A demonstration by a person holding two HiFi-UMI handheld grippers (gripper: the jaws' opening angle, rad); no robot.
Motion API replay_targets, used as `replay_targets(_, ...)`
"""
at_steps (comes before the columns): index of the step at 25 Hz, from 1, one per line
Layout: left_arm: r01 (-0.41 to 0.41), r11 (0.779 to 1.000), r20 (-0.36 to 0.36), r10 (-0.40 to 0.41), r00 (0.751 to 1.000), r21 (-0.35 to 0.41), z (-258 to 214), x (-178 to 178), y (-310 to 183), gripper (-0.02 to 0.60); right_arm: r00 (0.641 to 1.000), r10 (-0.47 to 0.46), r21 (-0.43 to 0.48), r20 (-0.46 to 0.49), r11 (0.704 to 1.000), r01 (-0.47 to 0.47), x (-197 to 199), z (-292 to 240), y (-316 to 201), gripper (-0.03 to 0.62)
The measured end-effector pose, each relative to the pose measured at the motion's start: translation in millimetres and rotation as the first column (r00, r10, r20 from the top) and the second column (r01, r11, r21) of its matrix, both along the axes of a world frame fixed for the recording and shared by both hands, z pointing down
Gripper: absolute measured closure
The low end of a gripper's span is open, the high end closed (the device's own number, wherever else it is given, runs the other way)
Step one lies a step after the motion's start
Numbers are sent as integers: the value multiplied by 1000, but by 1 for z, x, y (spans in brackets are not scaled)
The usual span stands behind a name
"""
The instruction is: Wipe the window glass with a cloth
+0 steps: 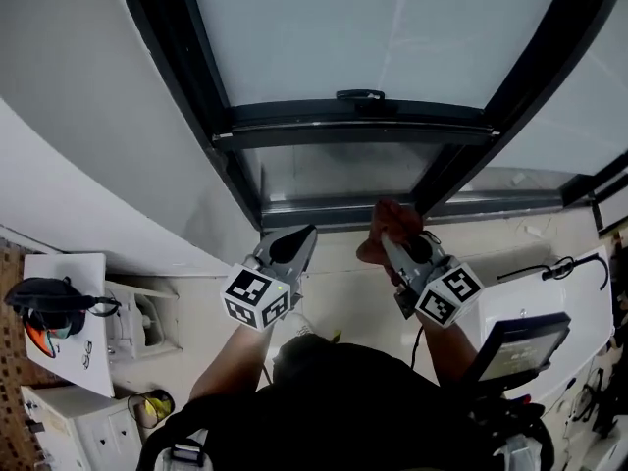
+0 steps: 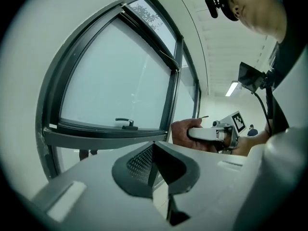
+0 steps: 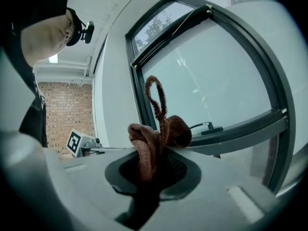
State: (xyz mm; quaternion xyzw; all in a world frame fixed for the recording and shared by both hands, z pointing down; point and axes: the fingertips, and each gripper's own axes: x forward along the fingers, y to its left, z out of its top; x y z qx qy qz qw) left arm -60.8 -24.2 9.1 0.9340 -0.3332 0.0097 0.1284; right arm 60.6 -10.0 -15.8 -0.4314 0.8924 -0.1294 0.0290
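Cloth (image 3: 159,131), rust-brown and nubbly like terry, is bunched into a soft wad, with a thin cord loop standing up from it. The right gripper (image 3: 153,172) has it clenched between its jaws, the dark pads pressing the fabric from both sides while the wad spills over their tips. In the head view the cloth sits at about 3 o'clock from the middle, close to the lower corner of the dark frame (image 1: 353,130). Whether it touches the pane cannot be told.

Pale, smooth window glass (image 1: 324,27) fills the 12 o'clock part of that view, bounded by the frame's straight, matt metal bars. A slim black handle (image 1: 360,94) lies on the crossbar at 12 o'clock, and a narrower pane runs beneath it.

The left gripper (image 2: 154,170), smooth grey plastic with mesh-textured dark pads, has its jaws pressed together on nothing. It hovers at 9 o'clock of the cloth, apart from it, over the white sill (image 1: 343,283).
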Motion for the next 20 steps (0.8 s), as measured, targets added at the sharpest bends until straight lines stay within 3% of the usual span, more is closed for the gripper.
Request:
replay_targets(10, 53, 998, -11, -52, 999, 39, -14, 68, 127, 565, 998, -5, 55, -61, 998, 9, 89, -10, 127, 554)
replay_targets(20, 111, 987, 23, -115, 993, 113, -35, 96, 209, 565, 999, 8, 157, -50, 988, 0, 117, -26, 218, 554)
